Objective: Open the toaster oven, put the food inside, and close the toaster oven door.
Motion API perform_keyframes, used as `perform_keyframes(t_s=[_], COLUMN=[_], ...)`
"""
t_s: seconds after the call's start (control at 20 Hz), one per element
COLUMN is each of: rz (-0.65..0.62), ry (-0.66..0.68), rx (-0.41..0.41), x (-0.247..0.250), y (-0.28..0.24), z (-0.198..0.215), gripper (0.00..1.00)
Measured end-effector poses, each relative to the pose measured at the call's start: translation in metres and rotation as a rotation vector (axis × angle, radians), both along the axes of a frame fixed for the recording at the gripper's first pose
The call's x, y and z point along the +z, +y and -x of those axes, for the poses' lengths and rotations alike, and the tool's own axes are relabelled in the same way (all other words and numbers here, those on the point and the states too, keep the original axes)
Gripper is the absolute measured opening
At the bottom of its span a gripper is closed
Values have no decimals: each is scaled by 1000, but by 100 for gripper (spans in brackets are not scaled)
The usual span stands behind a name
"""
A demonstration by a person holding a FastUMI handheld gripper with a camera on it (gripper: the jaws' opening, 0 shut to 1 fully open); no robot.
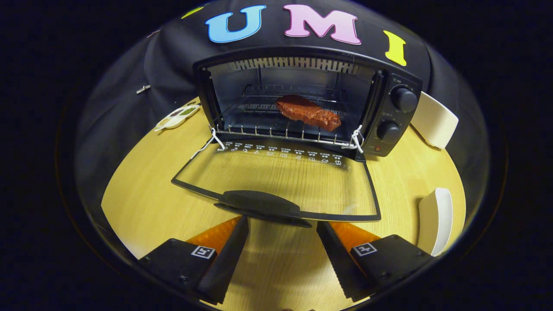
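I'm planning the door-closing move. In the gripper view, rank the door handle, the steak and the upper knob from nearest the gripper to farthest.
Gripper is open.
1. Door handle, just ahead of the fingertips, on the lowered door's front edge.
2. Steak, on the rack inside the oven, beyond the door.
3. Upper knob, on the oven's right-hand panel; about as far as the steak, too close to call.

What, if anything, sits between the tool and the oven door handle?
Nothing visible. The open tool has the door handle just ahead of its fingertips, over bare table. The steak already lies on the rack inside the toaster oven.

Your gripper (282, 224) (fingers spread, empty) faces the lowered glass door's black handle (261, 206); bare wooden tabletop (142, 203) lies left.
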State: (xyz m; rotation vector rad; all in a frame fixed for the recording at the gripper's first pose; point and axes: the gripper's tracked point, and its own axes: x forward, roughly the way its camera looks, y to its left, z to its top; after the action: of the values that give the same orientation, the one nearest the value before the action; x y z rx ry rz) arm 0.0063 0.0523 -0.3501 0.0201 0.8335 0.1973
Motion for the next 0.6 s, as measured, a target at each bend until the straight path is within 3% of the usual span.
perform_keyframes(t_s=[0.6], rz=[-115], ry=[-133], rx=[-12], x=[86], y=[2], z=[-43], gripper=[99])
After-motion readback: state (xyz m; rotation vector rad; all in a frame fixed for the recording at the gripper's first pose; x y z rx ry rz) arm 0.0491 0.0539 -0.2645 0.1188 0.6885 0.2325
